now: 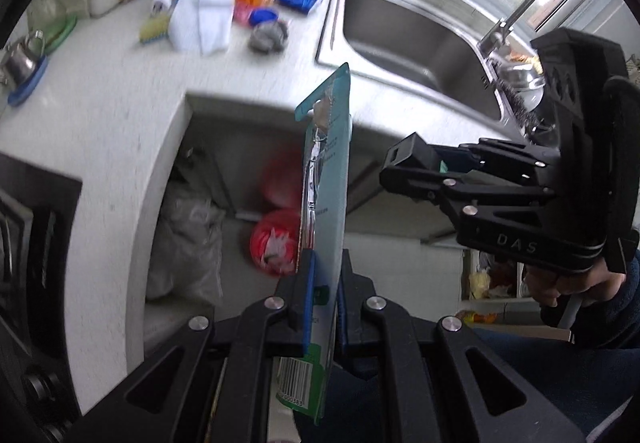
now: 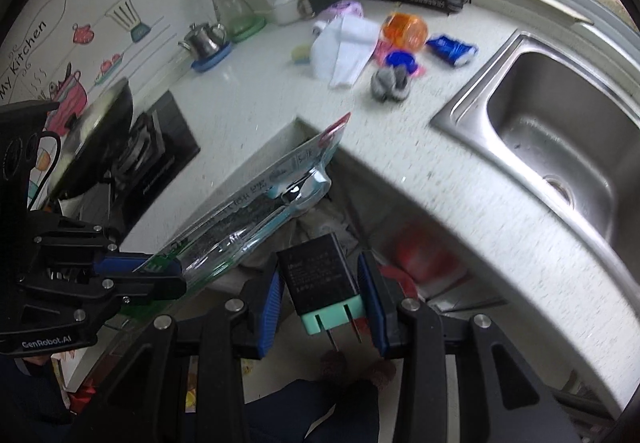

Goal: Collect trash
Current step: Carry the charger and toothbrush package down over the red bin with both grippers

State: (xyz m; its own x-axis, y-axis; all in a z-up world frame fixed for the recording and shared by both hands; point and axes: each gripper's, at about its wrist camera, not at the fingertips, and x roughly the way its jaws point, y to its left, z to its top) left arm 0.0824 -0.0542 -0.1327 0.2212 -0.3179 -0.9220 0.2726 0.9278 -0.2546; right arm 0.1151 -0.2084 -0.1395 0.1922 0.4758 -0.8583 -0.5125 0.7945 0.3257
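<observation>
Trash in both grippers: the left gripper (image 1: 320,295) pinches a flat blister pack (image 1: 326,179) by its lower end, standing upright between the blue pads. The right gripper (image 2: 322,291) clamps a black charger (image 2: 320,275), prongs toward the camera. Beyond both, over the counter (image 2: 248,91) edge, lie a red bag (image 1: 274,247) and a grey bag (image 1: 184,243) on the floor. Farther off sit a white cloth (image 2: 344,51), an orange wrapper (image 2: 404,31) and the sink (image 2: 560,123).

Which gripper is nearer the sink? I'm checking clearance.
Right. The right gripper, holding a charger plug, hangs just off the sink counter edge; the left gripper is farther back, toward the stove side.
</observation>
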